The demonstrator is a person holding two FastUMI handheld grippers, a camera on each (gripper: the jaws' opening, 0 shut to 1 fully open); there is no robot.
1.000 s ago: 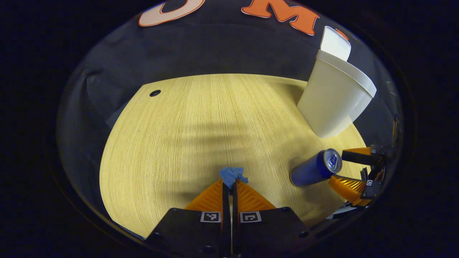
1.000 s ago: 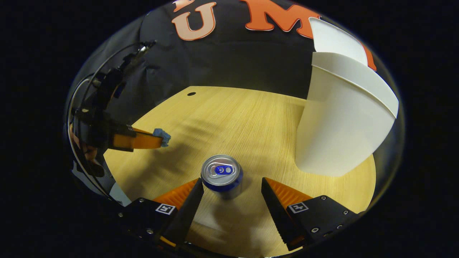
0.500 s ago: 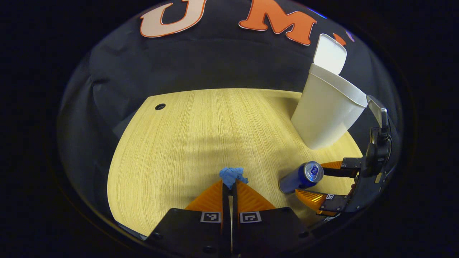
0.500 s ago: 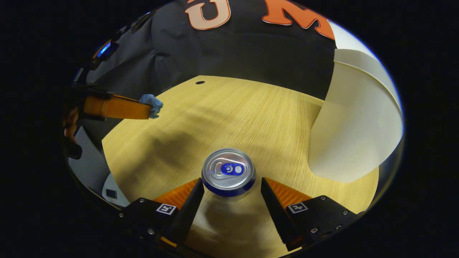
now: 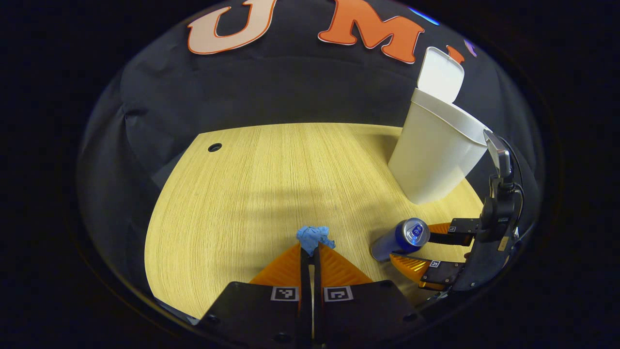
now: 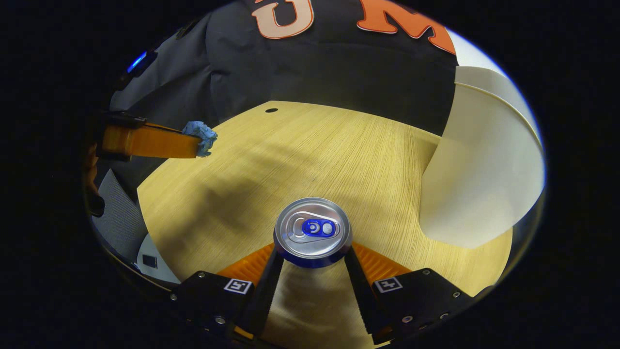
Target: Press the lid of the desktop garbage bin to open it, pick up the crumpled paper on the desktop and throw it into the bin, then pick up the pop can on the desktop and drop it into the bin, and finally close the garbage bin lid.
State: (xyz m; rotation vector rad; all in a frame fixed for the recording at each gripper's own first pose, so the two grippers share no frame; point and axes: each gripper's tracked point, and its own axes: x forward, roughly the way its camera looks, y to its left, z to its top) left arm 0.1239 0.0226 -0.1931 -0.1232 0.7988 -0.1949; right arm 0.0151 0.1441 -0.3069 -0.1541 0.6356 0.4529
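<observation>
A crumpled blue paper point(image 5: 315, 237) is pinched at the tips of my left gripper point(image 5: 310, 249), which is shut on it above the wooden table point(image 5: 252, 194). In the right gripper view the left gripper point(image 6: 193, 144) holds that paper point(image 6: 199, 134) out at the far left. A blue pop can point(image 6: 312, 230) with a silver top stands upright between the fingers of my right gripper point(image 6: 312, 253), and both fingers press on its sides. The can point(image 5: 401, 237) and right gripper point(image 5: 426, 249) show at lower right. The white bin point(image 5: 436, 155) stands behind with its lid point(image 5: 440, 75) up.
The bin's wall point(image 6: 484, 169) rises close on the right of the can. A small cable hole point(image 5: 214, 147) sits near the table's far left corner. Black cloth hangs behind the table. A grey and white surface point(image 6: 121, 228) lies below the table's left edge.
My right gripper's fingers closed in from either side and now press on the can. The left gripper, still holding the paper, rose and drew back a little from the table.
</observation>
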